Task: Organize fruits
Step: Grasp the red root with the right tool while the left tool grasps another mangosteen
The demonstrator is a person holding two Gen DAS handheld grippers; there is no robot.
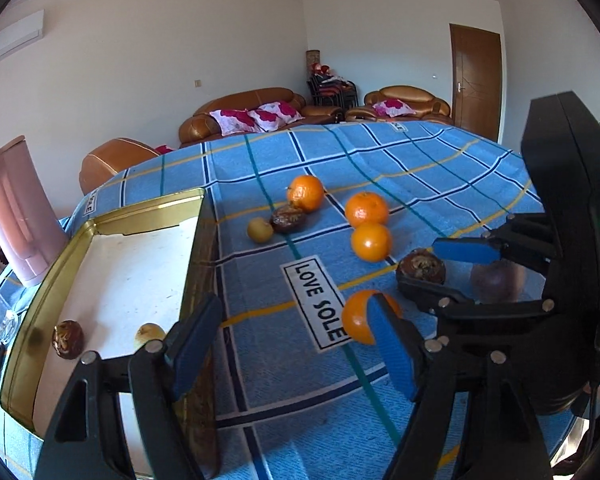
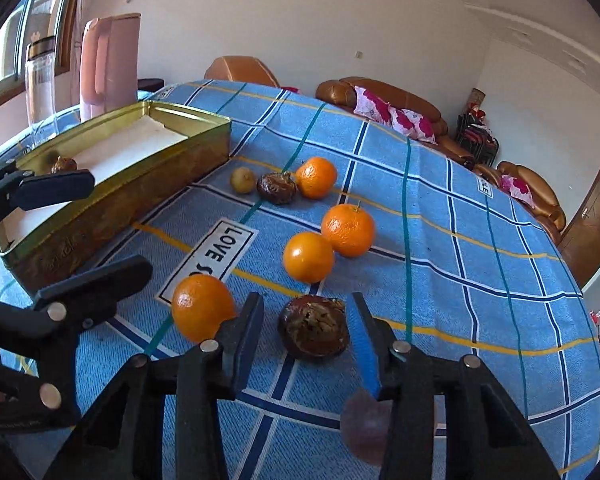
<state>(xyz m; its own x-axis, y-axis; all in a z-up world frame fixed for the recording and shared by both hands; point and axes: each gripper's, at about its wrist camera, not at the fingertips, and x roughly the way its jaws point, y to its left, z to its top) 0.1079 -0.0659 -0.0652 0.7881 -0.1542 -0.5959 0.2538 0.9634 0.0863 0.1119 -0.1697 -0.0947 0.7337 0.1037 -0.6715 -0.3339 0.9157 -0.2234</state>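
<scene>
Several oranges lie on the blue checked cloth; the nearest orange (image 1: 358,317) (image 2: 202,306) sits by my left gripper's right finger. A brown rotten fruit (image 2: 314,330) (image 1: 421,268) lies between the open fingers of my right gripper (image 2: 308,344), untouched. My left gripper (image 1: 292,344) is open and empty over the cloth beside the gold tin box (image 1: 194,264) (image 2: 112,200). The box holds a brown fruit (image 1: 67,339) and a small yellow fruit (image 1: 150,334). A purple fruit (image 2: 366,428) (image 1: 496,280) lies under the right gripper.
Farther back lie a small yellow fruit (image 2: 242,179), a brown shrivelled fruit (image 2: 277,187) and three oranges (image 2: 348,230). A pink jug (image 2: 108,60) and a clear glass container (image 2: 40,84) stand behind the box. The table edge curves at the right.
</scene>
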